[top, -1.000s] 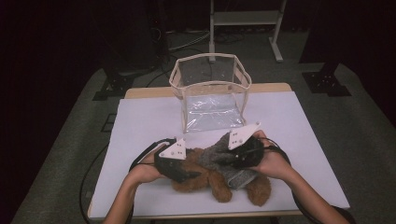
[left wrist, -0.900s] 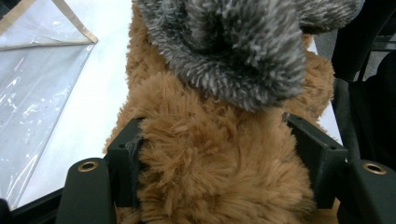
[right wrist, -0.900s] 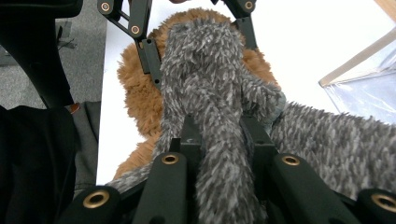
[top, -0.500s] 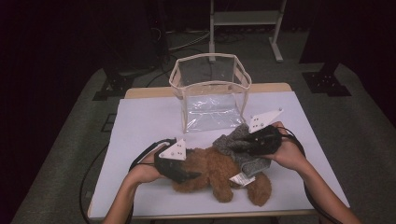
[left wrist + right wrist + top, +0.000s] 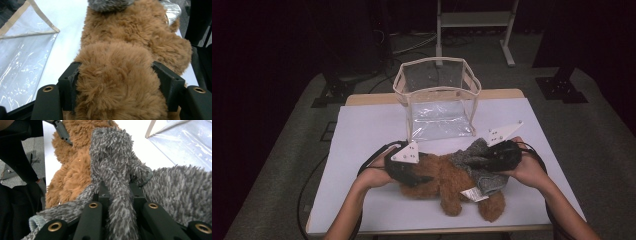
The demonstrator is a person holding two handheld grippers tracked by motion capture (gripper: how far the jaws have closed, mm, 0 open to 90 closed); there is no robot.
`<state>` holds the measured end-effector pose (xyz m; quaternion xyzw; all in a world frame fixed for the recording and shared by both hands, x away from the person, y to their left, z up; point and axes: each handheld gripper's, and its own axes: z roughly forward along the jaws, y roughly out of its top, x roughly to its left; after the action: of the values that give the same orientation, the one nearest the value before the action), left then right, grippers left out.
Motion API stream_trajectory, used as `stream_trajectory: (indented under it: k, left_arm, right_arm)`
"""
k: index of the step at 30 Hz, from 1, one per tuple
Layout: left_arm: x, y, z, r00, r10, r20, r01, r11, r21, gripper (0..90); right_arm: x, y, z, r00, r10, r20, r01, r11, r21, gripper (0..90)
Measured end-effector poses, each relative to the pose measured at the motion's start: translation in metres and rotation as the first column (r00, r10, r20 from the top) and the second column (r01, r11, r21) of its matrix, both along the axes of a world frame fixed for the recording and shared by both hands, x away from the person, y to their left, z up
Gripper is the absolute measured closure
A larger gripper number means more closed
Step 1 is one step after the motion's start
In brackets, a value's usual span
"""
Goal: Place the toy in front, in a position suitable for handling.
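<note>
Brown teddy [image 5: 439, 181], before clear bag [image 5: 438, 107]: left gripper [image 5: 117, 82] clamps its plush; right gripper [image 5: 117, 192] pinches grey garment [image 5: 120, 170].

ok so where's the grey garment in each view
High view: grey garment right of centre, on the brown teddy, pinched by the right gripper.
Left gripper view: a grey tuft at the top edge.
Right gripper view: centre and right, a strip clamped between the jaws.
Shared landmark: the clear bag, upper left and upper right in the gripper views.
</note>
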<state>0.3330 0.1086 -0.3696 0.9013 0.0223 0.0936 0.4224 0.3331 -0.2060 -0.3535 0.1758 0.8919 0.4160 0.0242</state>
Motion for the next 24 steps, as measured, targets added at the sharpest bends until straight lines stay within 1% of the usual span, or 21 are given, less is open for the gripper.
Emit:
stream_trajectory:
  k: [2,5,9,10,11,12,14,17,20,22,24]
  left_arm:
    - [0.003,0.000,0.001,0.9998,0.005,-0.017,-0.005,0.9999,-0.009,31.0]
    - [0.005,0.003,0.005,0.9985,0.013,-0.054,-0.014,0.9997,-0.018,26.9]
    - [0.006,0.004,0.005,0.9950,0.033,-0.094,-0.032,0.9995,0.004,20.4]
    - [0.006,0.004,0.003,0.9937,0.030,-0.108,-0.030,0.9995,0.003,20.7]
    - [0.004,0.004,0.001,0.9935,0.020,-0.112,-0.020,0.9998,0.004,22.6]
    - [0.002,0.005,0.000,0.9942,0.009,-0.107,-0.009,0.9999,0.006,25.1]
    - [-0.005,0.007,-0.003,0.9955,0.004,-0.094,-0.003,1.0000,0.008,29.3]
    - [-0.013,0.014,-0.007,0.9965,0.007,-0.084,-0.006,0.9999,0.010,31.0]
    - [-0.019,0.019,-0.009,0.9966,-0.001,-0.083,0.002,0.9999,0.010,31.1]
    - [-0.022,0.021,-0.009,0.9967,-0.004,-0.081,0.005,0.9999,0.015,30.9]
    - [-0.024,0.022,-0.008,0.9971,-0.006,-0.076,0.007,0.9999,0.016,30.2]
  right_arm:
    - [-0.001,-0.002,-0.002,1.0000,-0.005,-0.002,0.005,1.0000,0.008,76.4]
    - [-0.003,-0.004,-0.005,1.0000,-0.007,-0.002,0.007,0.9995,0.030,76.4]
    - [-0.010,-0.003,-0.006,1.0000,0.000,0.010,-0.001,0.9989,0.046,76.4]
    - [-0.011,-0.002,-0.005,0.9999,0.002,0.014,-0.003,0.9990,0.044,76.4]
    - [-0.013,-0.001,-0.005,0.9998,0.005,0.017,-0.006,0.9991,0.041,76.4]
    - [-0.015,0.000,-0.004,0.9997,0.009,0.021,-0.009,0.9993,0.037,76.4]
    - [-0.017,0.001,0.000,0.9995,0.021,0.024,-0.022,0.9991,0.035,76.0]
    - [-0.015,0.000,0.010,0.9988,0.029,0.039,-0.031,0.9983,0.050,74.9]
    - [-0.008,-0.001,0.020,0.9982,0.009,0.059,-0.013,0.9976,0.068,74.6]
    - [-0.001,-0.004,0.024,0.9986,-0.005,0.052,0.000,0.9966,0.083,74.6]
    - [0.002,-0.002,0.022,0.9987,-0.012,0.050,0.009,0.9976,0.068,74.6]
